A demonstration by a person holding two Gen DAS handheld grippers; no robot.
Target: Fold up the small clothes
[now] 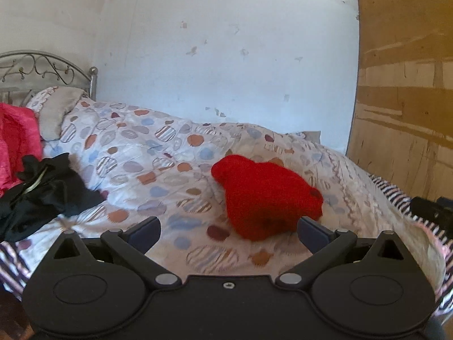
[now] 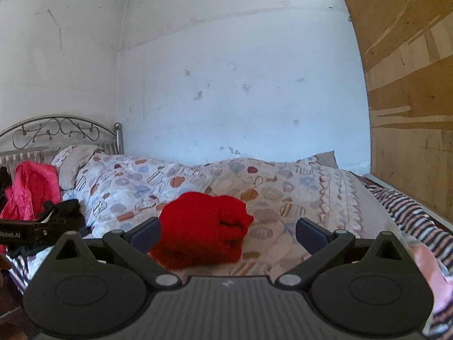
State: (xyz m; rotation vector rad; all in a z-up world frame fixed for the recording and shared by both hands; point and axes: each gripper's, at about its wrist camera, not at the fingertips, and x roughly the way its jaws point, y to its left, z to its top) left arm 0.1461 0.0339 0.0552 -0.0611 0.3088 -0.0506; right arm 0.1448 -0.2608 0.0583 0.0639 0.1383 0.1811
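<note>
A small red knitted garment (image 1: 263, 195) lies bunched and folded over on the patterned bedspread (image 1: 136, 155). In the left wrist view it sits just beyond my left gripper (image 1: 229, 233), nearer the right finger. That gripper is open and holds nothing. The same red garment (image 2: 203, 232) shows in the right wrist view, close to the left finger of my right gripper (image 2: 228, 233), which is also open with nothing in it. The left gripper's body (image 2: 31, 233) shows at the left edge of the right wrist view.
A heap of black clothing (image 1: 42, 192) and a pink garment (image 1: 17, 138) lie at the left of the bed by the pillow (image 1: 56, 110). A metal headboard (image 2: 56, 133) stands behind. A striped sheet (image 2: 410, 212) and a plywood panel (image 2: 410, 113) border the right side.
</note>
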